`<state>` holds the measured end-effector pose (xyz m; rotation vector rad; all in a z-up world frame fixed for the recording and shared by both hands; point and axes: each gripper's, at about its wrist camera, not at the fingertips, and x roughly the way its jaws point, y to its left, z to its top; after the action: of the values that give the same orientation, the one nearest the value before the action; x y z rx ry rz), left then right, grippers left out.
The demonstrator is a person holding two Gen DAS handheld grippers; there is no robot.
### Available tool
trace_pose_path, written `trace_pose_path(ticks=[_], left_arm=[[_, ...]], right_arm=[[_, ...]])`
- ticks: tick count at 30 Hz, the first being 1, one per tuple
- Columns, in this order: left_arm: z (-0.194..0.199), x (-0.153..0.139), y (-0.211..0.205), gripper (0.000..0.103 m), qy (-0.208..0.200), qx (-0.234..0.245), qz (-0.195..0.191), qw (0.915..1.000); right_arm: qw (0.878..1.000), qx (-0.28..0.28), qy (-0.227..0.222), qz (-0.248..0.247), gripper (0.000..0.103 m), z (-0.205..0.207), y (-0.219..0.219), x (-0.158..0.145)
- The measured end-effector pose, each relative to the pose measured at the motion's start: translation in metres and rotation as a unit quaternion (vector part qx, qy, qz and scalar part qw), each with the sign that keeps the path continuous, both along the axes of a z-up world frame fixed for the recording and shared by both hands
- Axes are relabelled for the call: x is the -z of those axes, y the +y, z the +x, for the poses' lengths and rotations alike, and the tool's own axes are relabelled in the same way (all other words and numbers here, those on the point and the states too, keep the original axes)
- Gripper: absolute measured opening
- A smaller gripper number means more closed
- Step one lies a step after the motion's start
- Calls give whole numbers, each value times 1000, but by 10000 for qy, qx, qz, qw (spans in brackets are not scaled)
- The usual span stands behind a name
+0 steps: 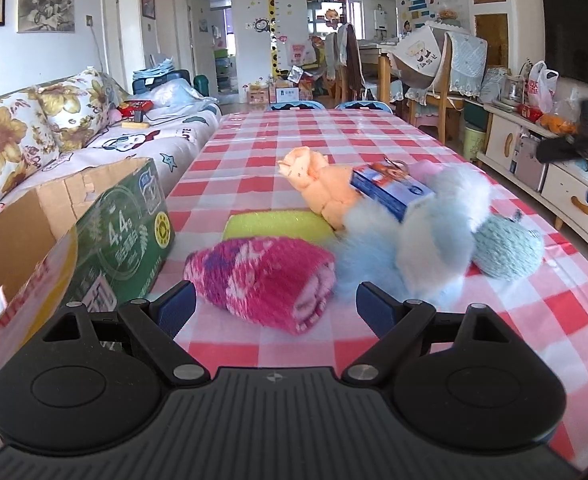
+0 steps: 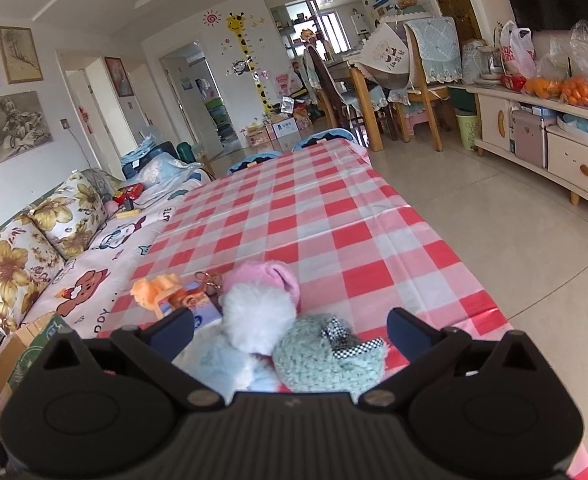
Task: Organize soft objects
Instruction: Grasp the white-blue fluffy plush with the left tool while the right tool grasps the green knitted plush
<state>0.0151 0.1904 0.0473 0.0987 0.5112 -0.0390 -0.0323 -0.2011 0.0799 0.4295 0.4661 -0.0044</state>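
The soft things lie in a loose heap on the checked desk [image 1: 374, 140], and none has gone into the open cardboard box [image 1: 106, 216] at the desk's left edge as far as can be seen; its inside is mostly hidden. So the sorting looks to be at its start, with a first pick in hand.

The left hand-held gripper [image 1: 276, 304] hangs just short of the rolled pink towel [image 1: 266, 280], its jaws spread wide and holding nothing; the towel sits between the 2 blue pads in line of sight. Behind the towel lies a yellow-green sponge [image 1: 278, 224], then an orange cloth [image 1: 322, 188], a blue printed pack [image 1: 394, 192] resting on the fluffy pale-blue toy [image 1: 426, 240], and a teal knitted ball [image 1: 506, 244] to the right.

The right hand-held gripper [image 2: 290, 330] is likewise spread and empty, poised above the teal knitted ball [image 2: 326, 356] with its checked bow, which touches a white pompom [image 2: 258, 316]; a pink knitted piece [image 2: 270, 276] lies beyond.

Likely next: the left one eases forward, closes across the towel's roll and carries it left to the box. The towel may unroll if pinched at one end, so a grip across the middle suits. The right one needs only to drop and close on the ball, which should squash readily.
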Motion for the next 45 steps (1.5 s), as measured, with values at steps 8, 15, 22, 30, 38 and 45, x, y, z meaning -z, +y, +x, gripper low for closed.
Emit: trace_pose_path(ticks=[8, 15, 22, 30, 38, 45], left_arm=[[9, -5, -22, 103, -91, 438, -205, 9988], [6, 13, -71, 103, -84, 1225, 86, 9924], [33, 30, -107, 103, -9, 1468, 355, 9885], [57, 42, -128, 103, 252, 1313, 265, 9907], [71, 45, -137, 103, 341, 1186, 81, 9923], [71, 40, -124, 85, 380, 1151, -56, 9926]], right_arm=[[9995, 23, 320, -16, 102, 19, -5, 16], [9975, -10, 668, 242, 102, 37, -16, 37], [9940, -273, 914, 540, 102, 53, -19, 54], [9925, -341, 1039, 554, 102, 60, -17, 63], [9924, -454, 1056, 434, 102, 65, -13, 66], [9913, -510, 1169, 323, 87, 68, -10, 69]])
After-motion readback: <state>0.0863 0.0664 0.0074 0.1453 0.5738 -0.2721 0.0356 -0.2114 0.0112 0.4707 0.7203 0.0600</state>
